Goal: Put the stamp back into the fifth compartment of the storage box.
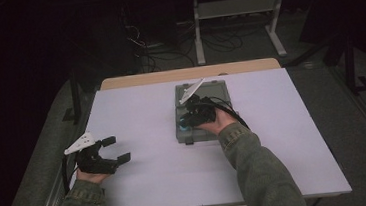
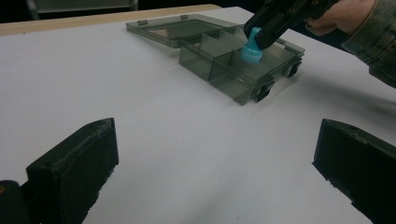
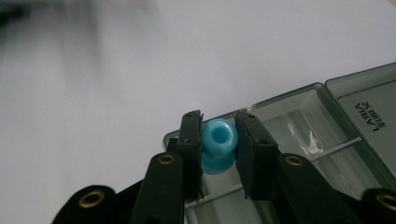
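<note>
A: The room is dark, with cables and a metal stand on the floor behind. In front is a big white table (image 1: 142,177).

B: What is on it?

A: A grey see-through box (image 1: 204,112) with its lid (image 2: 170,29) lying open flat at the back. It sits past the middle of the table, a bit to the right.

B: Where is the right hand?

A: The arm in the green sleeve (image 1: 259,166) reaches forward from the bottom. The right gripper (image 3: 218,144) points down at the near-left corner of the box. Its 2 jaws are squeezed on a little blue bead (image 3: 218,142), 1 jaw on each side. The bead hangs over the corner pocket. I cannot tell if it touches the bottom.

B: And the other hand?

A: The left gripper (image 1: 112,150) rests low near the left edge of the table, well apart from the box. It points toward the middle. Its 2 jaws are spread wide with nothing in them.

B: Is there room to move?

A: Yes. Bare white table lies between the 2 hands, and more to the right of the box. The box walls are close around the bead.
</note>
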Demonstrator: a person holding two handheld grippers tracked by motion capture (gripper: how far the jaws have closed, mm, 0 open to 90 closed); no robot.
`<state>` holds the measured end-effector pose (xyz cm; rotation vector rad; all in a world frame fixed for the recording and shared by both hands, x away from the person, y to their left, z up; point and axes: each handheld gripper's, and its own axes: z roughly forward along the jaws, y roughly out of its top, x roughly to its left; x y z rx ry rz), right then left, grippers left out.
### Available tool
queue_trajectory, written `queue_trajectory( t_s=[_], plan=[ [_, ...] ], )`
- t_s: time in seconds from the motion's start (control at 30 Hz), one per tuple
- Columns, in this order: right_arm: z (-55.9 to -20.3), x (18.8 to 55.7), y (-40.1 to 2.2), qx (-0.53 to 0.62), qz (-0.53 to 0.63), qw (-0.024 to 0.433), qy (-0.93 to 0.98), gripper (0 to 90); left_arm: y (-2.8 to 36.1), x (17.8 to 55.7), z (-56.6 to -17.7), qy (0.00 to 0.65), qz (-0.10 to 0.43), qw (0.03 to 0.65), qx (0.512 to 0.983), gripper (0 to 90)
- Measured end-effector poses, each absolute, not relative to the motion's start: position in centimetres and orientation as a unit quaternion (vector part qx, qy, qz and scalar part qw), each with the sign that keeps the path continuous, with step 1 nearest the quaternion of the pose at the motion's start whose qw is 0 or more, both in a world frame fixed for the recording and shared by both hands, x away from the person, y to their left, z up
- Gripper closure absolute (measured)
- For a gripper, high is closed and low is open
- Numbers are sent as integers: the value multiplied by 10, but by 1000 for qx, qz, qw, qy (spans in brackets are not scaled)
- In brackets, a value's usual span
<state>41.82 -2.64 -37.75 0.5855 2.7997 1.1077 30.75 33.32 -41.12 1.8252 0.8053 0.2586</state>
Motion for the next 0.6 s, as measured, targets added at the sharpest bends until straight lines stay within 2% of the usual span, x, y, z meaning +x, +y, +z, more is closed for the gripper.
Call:
queue_trajectory(
  t_s=[0.6],
  plan=[
    [-391,425,-23,197,339,25,920,708,333,308,-411,338,108,536,766,0]
  ],
)
